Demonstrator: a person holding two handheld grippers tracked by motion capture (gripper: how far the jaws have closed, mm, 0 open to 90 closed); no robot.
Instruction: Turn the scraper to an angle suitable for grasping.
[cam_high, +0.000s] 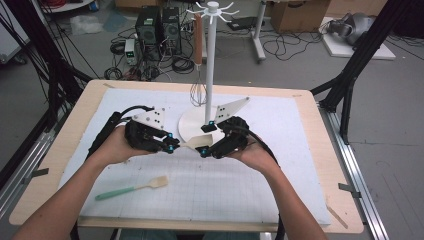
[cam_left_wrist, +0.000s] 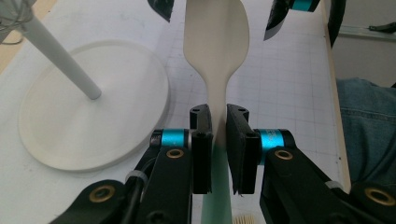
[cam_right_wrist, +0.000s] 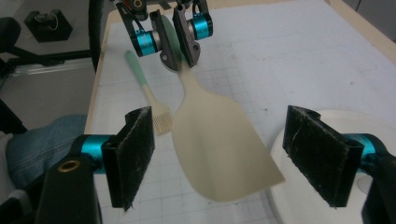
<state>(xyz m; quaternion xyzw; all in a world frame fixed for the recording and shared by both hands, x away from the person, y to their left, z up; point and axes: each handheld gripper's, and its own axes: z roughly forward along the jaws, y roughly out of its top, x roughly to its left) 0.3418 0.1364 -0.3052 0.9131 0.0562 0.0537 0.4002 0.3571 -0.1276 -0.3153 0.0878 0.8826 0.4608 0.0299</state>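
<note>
Two grippers meet above the white mat (cam_high: 260, 175), just in front of the utensil stand's round base (cam_high: 187, 127). The left gripper (cam_high: 171, 145) is clamped on the neck of a cream spatula (cam_high: 196, 142), held off the mat. The right gripper (cam_high: 205, 140) stands wide, its pads either side of the blade without touching, while a brush (cam_high: 132, 189) with a green handle lies on the mat nearer the person.

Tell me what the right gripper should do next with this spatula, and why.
Probably close the right gripper on the spatula blade. Its fingers stand apart on either side without pressing, while the left gripper clamps the neck above the mat, so a handover looks ready.
</note>
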